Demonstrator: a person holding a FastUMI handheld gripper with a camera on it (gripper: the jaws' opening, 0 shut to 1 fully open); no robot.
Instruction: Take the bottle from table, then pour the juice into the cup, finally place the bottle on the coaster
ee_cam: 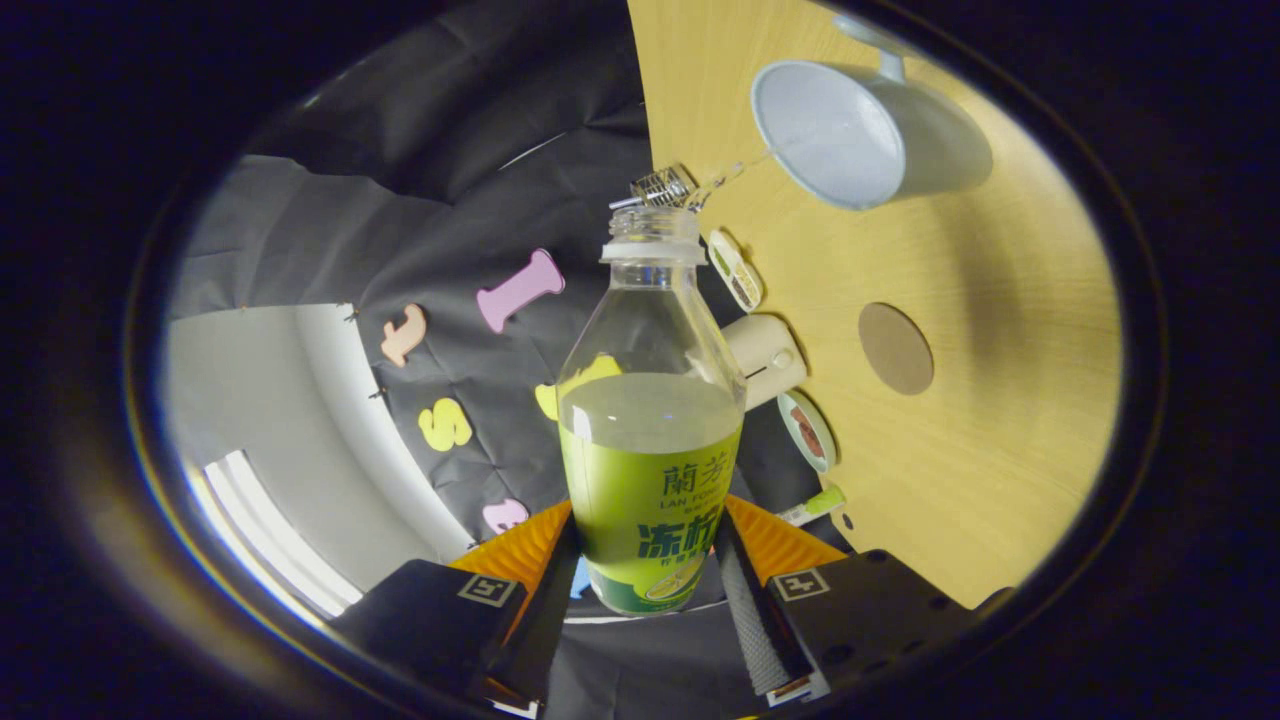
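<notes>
A clear plastic bottle (pixel 650 420) with a green label stands between my fingers, and my gripper (pixel 648 565) is shut on its lower body. Its cap is off and pale juice fills it to about halfway. The view is rolled, so the wooden table (pixel 1000 400) appears tipped up on the right. Beyond the bottle's open mouth lies a pale blue cup (pixel 865 135) with a handle, its opening facing me. A round brown coaster (pixel 895 348) lies on the table between the cup and my fingers.
Along the table's far edge, against the black cloth wall, sit a metal whisk-like tool (pixel 665 187), a small oval dish (pixel 735 270), a cream box-shaped object (pixel 765 358), a tape roll (pixel 806 430) and a green-capped marker (pixel 812 507).
</notes>
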